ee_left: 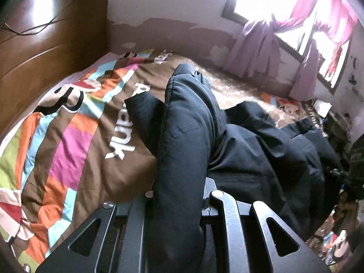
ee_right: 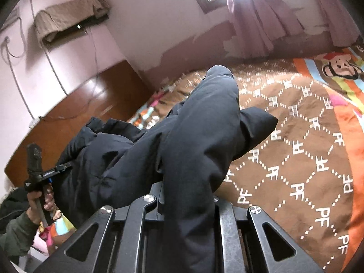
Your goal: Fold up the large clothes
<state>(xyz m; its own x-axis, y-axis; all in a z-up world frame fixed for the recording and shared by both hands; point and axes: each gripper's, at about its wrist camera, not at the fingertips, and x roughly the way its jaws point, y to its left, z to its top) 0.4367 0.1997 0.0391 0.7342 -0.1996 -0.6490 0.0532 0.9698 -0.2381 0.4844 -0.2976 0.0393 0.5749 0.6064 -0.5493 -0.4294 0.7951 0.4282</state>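
Across the bed: a dark padded jacket (ee_left: 261,159) is spread over the patterned bedspread (ee_left: 68,136), part lying, part lifted.
Left tongs (ee_left: 179,207): closed on a thick fold of the jacket, which rises between the jaws and stands up ahead of them.
Right tongs (ee_right: 188,202): likewise clamped on a fold of the same jacket, the padded cloth bulging forward out of the jaws.
Jacket, place: its bulk is seen to the right of the left tongs and to the left of the right tongs, so the garment hangs between the two grips.
Long axis: judged to run from one grip to the other, across the bed's width as both views show it; the sagging middle rests on the bedspread.
Nearer hand: neither is favoured; each holds its own end. The person's left hand (ee_right: 37,202) is seen in the right wrist view at the jacket's far side, wrapped round the handle.
Deciding relation: the loose middle lies ahead of and below both grips, so a fold would be made by carrying both held edges forward together over it.
Risk: uneven travel would likely skew the fold.
Background: wooden headboard (ee_left: 45,45) and purple curtains (ee_left: 261,41) by the window.
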